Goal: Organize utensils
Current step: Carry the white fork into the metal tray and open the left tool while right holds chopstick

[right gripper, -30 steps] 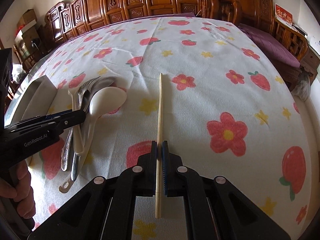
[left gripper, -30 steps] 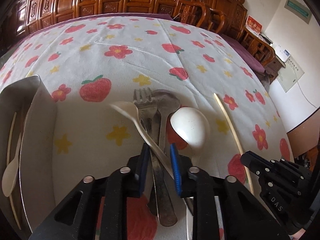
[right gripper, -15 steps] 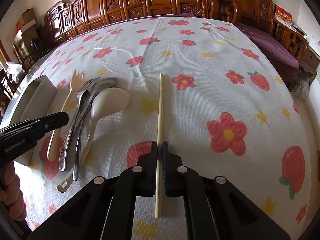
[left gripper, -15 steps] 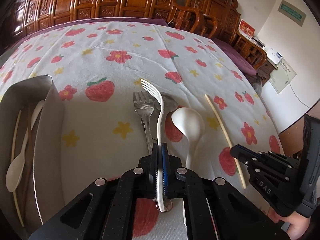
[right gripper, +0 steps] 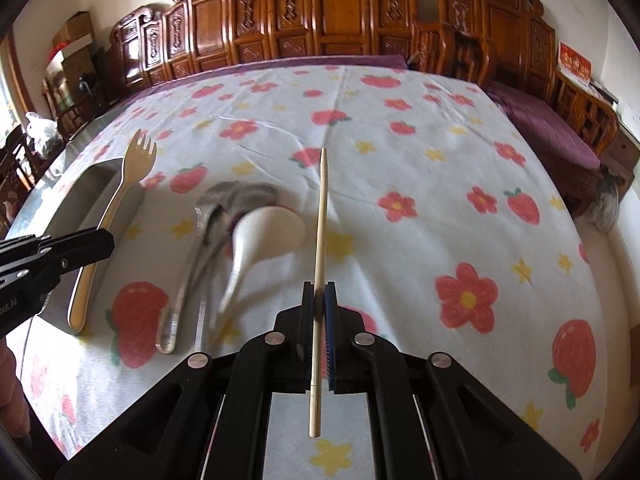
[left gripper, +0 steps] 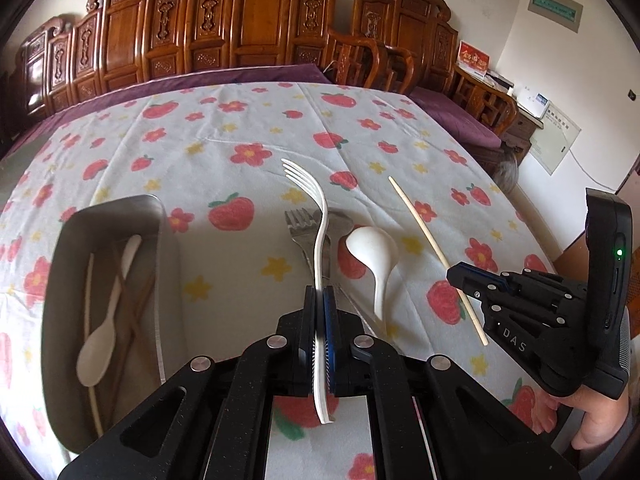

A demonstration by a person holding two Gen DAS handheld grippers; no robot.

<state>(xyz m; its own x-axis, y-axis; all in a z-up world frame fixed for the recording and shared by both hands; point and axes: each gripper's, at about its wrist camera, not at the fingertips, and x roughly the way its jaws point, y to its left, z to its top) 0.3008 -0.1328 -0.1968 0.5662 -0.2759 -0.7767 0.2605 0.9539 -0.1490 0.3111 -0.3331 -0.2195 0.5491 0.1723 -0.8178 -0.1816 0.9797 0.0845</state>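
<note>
Two grips — left hand-held gripper (left gripper: 319, 304) clenches white fork (left gripper: 316, 240), tines forward; right hand-held gripper (right gripper: 319, 300) clenches chopstick (right gripper: 320, 240), lengthwise.

- A home dining or sitting room is indicated.
- Carved dark-wood bench backs (left gripper: 256, 36) are lined along the far wall, with matching armchairs (right gripper: 456, 52) beside them.
- Purple seat cushions (right gripper: 540, 120) are seen on the benches.
- The table is covered with a white cloth (left gripper: 240, 128) printed with strawberries and flowers.
- Cardboard boxes (right gripper: 74, 48) are stacked in a corner.
- A red desk calendar (left gripper: 473, 56) and a wall panel (left gripper: 554, 4) are noted.
</note>
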